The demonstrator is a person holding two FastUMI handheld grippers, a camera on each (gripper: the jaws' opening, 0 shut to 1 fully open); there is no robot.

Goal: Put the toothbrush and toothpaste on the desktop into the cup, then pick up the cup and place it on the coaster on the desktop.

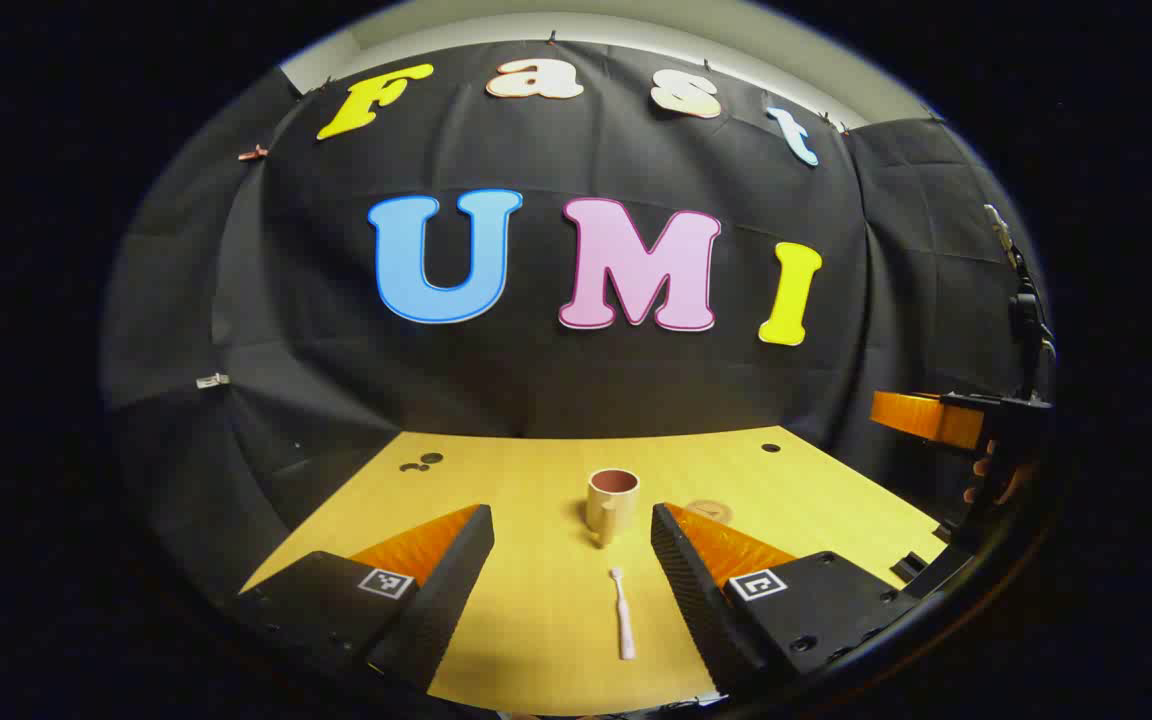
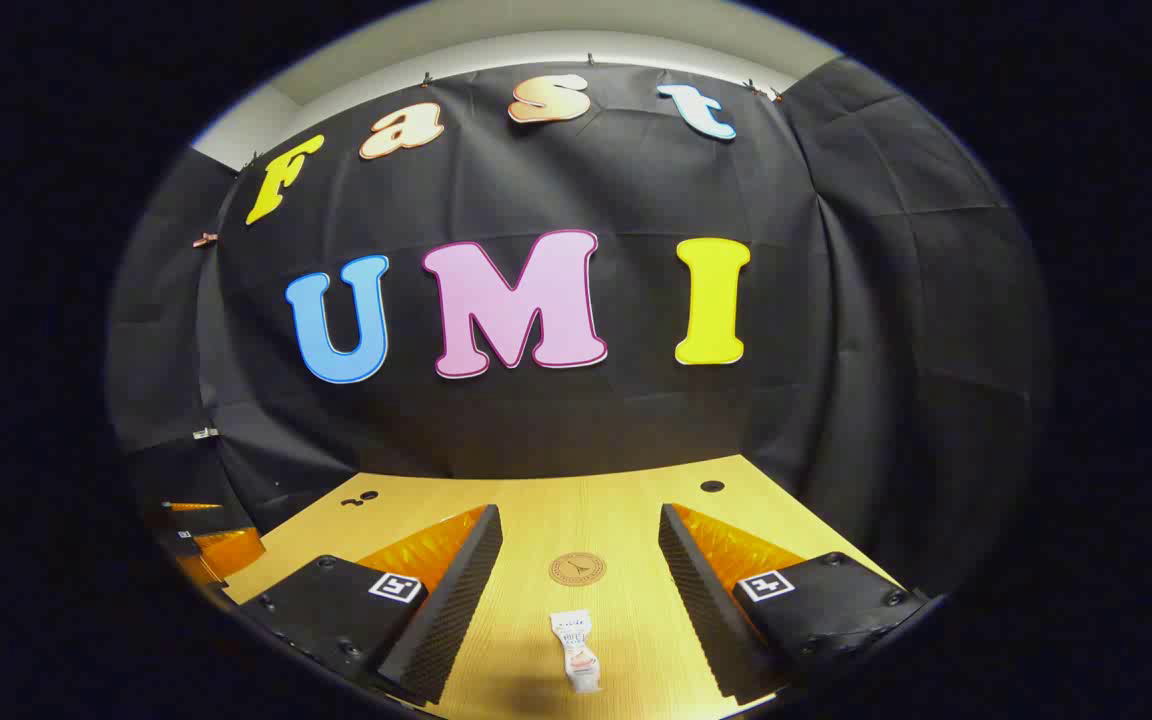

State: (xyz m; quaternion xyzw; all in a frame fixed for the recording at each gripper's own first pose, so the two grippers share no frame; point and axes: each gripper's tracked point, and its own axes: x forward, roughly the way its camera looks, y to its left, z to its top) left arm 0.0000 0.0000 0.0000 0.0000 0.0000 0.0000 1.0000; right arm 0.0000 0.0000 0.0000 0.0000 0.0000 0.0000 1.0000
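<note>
Lining Up on the Toothbrush and Toothpaste

Hovering above the desk (image 1: 536, 640), the left gripper (image 1: 571, 590) has its jaws spread wide and holds nothing. The toothbrush (image 1: 623, 612) lies flat on the wood between its two fingers, nearer the right one, head pointing away toward the cup (image 1: 612, 503). The cup stands upright just beyond the brush, its handle facing the camera, and the coaster (image 1: 708, 511) lies close beside it, partly hidden behind a finger.

The right gripper (image 2: 581, 590) is likewise wide open and empty. The toothpaste (image 2: 577, 650) lies flat on the desk between its fingers, with the coaster a little farther on.

Both items look light. The brush is thin, stiff and smooth, so it may roll or pivot if pinched off-centre; a hold across the middle of the handle should keep it balanced for tipping into the cup. The toothpaste is a small soft tube that will likely give under pressure; gripping across its flat body, not the crimped end, seems safest. The cup looks rigid but could tip when things drop in, so lower them gently.
</note>
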